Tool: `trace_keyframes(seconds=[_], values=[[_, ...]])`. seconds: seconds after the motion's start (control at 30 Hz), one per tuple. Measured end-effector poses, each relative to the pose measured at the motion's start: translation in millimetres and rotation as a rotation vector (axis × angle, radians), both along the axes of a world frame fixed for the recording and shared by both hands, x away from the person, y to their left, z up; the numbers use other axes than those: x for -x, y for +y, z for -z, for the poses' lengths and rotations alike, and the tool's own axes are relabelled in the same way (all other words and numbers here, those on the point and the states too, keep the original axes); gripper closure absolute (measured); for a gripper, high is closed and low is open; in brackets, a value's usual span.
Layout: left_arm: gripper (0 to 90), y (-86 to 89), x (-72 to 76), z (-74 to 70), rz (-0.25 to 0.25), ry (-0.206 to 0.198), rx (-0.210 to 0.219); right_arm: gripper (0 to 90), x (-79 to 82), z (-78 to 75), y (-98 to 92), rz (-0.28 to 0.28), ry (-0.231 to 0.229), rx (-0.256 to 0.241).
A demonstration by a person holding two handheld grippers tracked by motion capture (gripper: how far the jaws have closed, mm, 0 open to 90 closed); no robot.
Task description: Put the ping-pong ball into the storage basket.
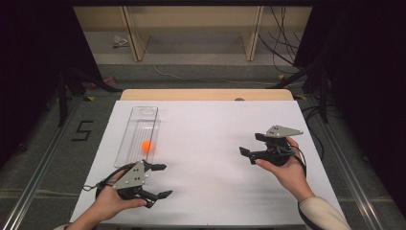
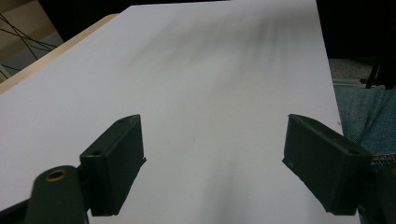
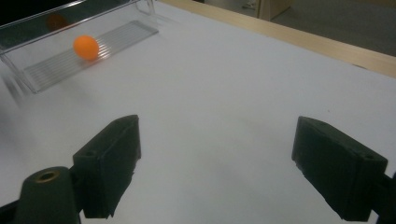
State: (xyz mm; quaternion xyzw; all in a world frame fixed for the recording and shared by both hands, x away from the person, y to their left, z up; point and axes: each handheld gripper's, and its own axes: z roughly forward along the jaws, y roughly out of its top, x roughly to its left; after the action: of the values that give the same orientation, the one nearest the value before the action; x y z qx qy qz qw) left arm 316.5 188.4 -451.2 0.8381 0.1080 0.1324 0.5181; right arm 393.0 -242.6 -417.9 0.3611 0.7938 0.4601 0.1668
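The orange ball point(image 1: 147, 145) is seen lying in the clear tray point(image 1: 136, 125) at the tabletop's left, just beyond the released, empty left gripper point(image 1: 161, 180) and well apart from the equally released right gripper point(image 1: 252, 147).

My left tongs point(image 2: 212, 163) stand wide apart, both black jaws rising from the bottom with nothing between them. Beneath and ahead lies the white sheet point(image 2: 210, 70) covering the counter, whose pale wooden edge point(image 2: 56, 49) shows at upper left. Blue denim point(image 2: 359, 112) shows at right
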Motion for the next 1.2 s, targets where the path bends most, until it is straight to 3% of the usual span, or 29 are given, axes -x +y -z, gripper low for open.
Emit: trace_keyframes(seconds=[0.57, 1.2], values=[[19.8, 0.4, 0.2, -0.5, -0.004, -0.003, 0.005, 16.4, 19.3, 7.1, -24.9, 0.042, 0.007, -0.010], [19.9, -0.3, -0.2, -0.7, 0.003, -0.001, 0.003, 16.5, 24.1, 13.0, -28.6, 0.035, 0.013, -0.013]])
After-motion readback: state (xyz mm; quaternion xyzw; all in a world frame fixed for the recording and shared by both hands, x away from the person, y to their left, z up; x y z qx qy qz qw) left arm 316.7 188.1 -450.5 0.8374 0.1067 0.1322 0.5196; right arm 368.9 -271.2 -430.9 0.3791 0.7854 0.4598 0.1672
